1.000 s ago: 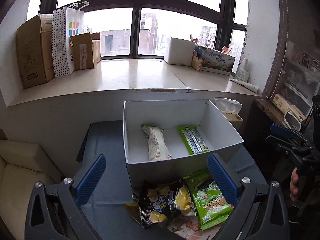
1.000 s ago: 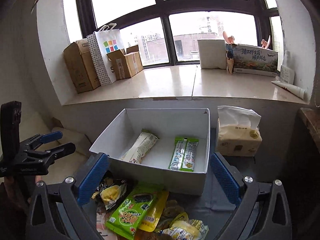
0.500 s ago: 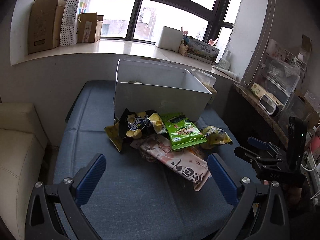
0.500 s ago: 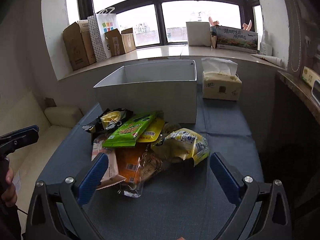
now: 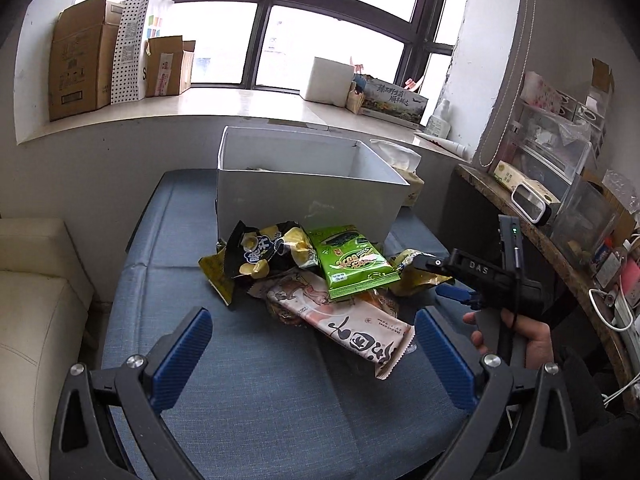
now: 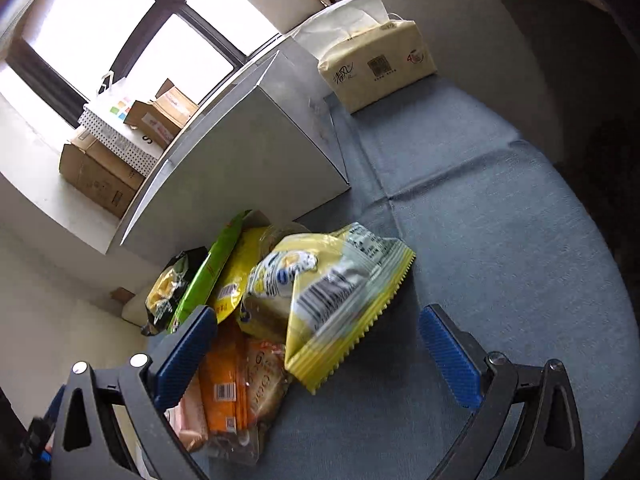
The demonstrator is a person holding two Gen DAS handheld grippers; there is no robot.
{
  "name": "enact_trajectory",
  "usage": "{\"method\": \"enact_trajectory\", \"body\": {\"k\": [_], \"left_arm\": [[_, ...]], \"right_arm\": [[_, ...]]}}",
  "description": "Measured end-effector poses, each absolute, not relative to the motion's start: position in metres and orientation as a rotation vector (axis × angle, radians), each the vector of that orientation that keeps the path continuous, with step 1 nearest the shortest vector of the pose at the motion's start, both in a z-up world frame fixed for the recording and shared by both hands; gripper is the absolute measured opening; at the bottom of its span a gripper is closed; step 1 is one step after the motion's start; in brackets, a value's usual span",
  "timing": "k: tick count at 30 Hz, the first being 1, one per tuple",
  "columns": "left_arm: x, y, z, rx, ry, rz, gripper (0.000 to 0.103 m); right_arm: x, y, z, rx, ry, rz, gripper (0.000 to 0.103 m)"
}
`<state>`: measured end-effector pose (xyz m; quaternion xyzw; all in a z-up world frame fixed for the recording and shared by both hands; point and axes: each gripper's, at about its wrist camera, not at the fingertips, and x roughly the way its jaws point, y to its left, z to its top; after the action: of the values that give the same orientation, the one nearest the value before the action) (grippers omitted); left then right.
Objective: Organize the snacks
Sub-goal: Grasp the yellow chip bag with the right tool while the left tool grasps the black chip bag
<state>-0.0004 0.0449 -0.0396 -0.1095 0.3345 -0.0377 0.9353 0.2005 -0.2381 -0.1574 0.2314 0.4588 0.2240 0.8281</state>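
A pile of snack packets lies on the blue cushion in front of a white box (image 5: 308,196): a black chip bag (image 5: 264,254), a green packet (image 5: 348,262), a pink-white packet (image 5: 344,324) and a yellow packet (image 5: 416,276). My left gripper (image 5: 316,356) is open and empty, just short of the pile. My right gripper (image 6: 320,352) is open, tilted, its jaws on either side of the yellow packet (image 6: 332,288); it also shows in the left wrist view (image 5: 452,280). An orange packet (image 6: 224,376) lies by its left finger.
A tissue pack (image 6: 380,64) stands right of the white box (image 6: 248,152). Cardboard boxes (image 5: 80,72) and a dotted bag (image 5: 136,44) sit on the window sill. A cream seat (image 5: 36,300) is on the left, a cluttered shelf (image 5: 560,200) on the right.
Both grippers pulled back from over the box and came down. The right gripper has tilted and closed in on the yellow packet. The left gripper has moved a little nearer the pile.
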Motion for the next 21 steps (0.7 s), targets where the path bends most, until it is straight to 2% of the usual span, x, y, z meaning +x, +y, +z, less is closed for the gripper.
{"method": "enact_trajectory", "body": {"k": [2, 4, 6, 12, 21], "left_arm": [[0.001, 0.046, -0.041, -0.224, 0.690, -0.070, 0.103], [0.001, 0.047, -0.043, -0.225, 0.700, -0.061, 0.103], [0.000, 0.049, -0.044, -0.227, 0.705, -0.053, 0.103], [0.003, 0.058, -0.051, -0.251, 0.718, -0.033, 0.103], [0.064, 0.073, -0.076, -0.324, 0.804, -0.051, 0.103]], "right_arm": [[0.213, -0.232, -0.162, 0.532, 1.004, 0.486, 0.103], [0.222, -0.225, -0.164, 0.559, 1.013, 0.494, 0.098], [0.229, -0.218, -0.166, 0.514, 1.036, 0.456, 0.071], [0.219, -0.225, -0.160, 0.513, 0.960, 0.473, 0.063], [0.174, -0.254, -0.121, 0.493, 0.816, 0.513, 0.062]]}}
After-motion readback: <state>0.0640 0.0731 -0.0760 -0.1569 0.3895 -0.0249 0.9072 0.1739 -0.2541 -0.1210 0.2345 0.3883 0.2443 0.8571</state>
